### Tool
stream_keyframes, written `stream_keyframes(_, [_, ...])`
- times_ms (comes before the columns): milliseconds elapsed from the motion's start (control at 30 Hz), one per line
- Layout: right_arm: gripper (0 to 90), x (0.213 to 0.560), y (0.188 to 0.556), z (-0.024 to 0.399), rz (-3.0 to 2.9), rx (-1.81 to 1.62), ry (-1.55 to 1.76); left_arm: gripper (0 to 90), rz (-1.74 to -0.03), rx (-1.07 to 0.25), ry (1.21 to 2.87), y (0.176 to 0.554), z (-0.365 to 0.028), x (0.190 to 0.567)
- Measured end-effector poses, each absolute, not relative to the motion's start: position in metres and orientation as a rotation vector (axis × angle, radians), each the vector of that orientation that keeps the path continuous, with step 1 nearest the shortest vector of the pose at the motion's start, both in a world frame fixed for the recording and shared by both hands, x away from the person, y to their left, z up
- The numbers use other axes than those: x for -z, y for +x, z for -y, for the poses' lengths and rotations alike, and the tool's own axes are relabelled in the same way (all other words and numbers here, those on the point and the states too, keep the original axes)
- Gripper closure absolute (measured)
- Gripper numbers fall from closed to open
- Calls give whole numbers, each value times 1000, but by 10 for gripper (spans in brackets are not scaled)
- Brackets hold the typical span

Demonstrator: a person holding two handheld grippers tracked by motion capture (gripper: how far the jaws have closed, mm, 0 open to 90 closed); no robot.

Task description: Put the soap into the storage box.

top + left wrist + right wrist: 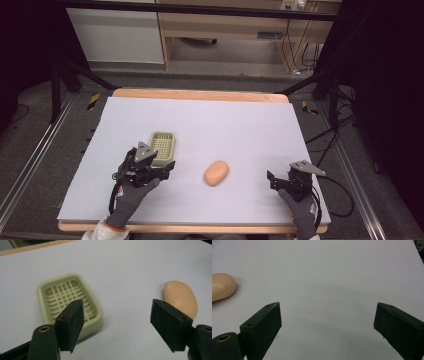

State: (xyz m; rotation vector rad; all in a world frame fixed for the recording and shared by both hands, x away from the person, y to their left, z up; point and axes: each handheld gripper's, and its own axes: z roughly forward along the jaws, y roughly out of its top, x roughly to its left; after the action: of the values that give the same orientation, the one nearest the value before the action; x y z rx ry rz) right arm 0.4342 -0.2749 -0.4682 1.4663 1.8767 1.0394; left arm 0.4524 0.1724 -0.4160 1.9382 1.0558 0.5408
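Peach soap [216, 173]: hard, slick, light; we'd pinch its long sides. Left gripper [117, 327] and right gripper [327, 327] both wide open, empty.

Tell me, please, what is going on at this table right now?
A person holds a two-jaw gripper in each hand over a white-covered table. The left gripper hovers open beside a pale green soap dish, with nothing between its jaws. The right gripper is open too, off to the right. A peach-coloured soap bar lies on the table between them, untouched and apart from the dish.
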Motion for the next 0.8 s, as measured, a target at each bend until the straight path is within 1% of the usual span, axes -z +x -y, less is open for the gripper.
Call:
stream_keyframes(533, [81, 468, 434, 274, -1881, -1040, 1468, 262, -1010, -491, 1942, 464, -135, 414])
stream_keyframes(800, [79, 468, 435, 274, -1880, -1041, 1468, 260, -992, -467, 1962, 468, -114, 420])
